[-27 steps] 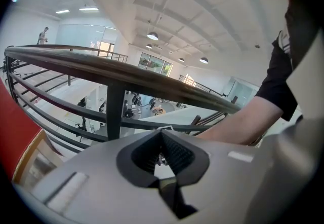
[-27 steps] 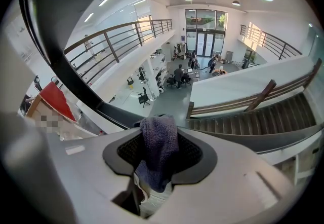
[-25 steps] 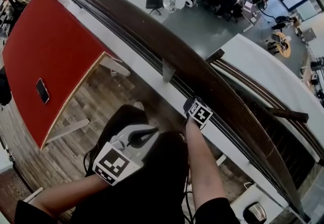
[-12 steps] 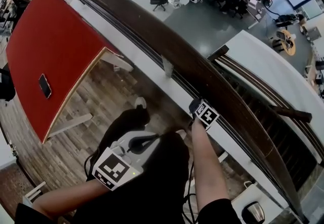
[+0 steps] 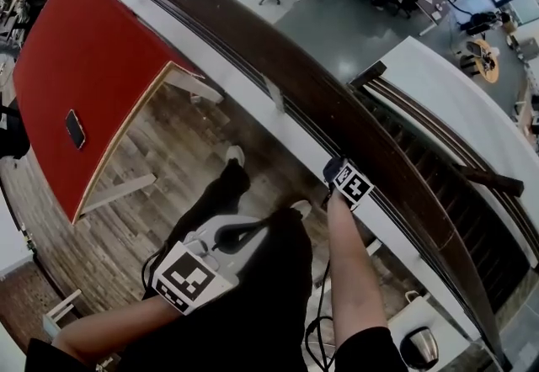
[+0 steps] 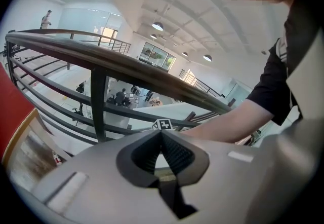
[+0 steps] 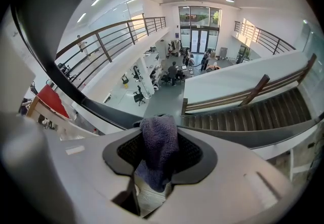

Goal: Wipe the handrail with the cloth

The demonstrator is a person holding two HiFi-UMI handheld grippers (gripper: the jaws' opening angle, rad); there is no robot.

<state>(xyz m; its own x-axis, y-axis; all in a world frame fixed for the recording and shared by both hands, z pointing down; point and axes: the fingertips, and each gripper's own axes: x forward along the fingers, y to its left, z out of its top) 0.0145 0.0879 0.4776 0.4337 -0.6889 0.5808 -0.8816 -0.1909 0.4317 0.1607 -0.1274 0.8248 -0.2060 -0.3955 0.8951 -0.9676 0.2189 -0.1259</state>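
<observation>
One dark wooden handrail [image 5: 324, 101] sweeps across the head view from the upper left to the lower right, with the open hall floor far below it. Beside it on my left stands one red table [image 5: 80, 67] on the wood-plank floor.

I hold two grippers. My left gripper [image 5: 253, 227] hangs low in front of my body, well back from the rail; in its own view its jaws are pressed together at the tips with nothing between them, and one dark upright post [image 6: 98, 104] of the railing rises past them. My right gripper [image 5: 337, 170] reaches out at the end of my bare forearm to the near edge of the handrail.

There is one cloth [image 7: 159, 147], a purple knitted one, pinched between the right jaws; it bulges up over the tips and a fold hangs down behind them. Its upper end lies right at the rail, though I cannot tell whether it touches.

One black phone [image 5: 75, 128] lies flat on the red table.
</observation>
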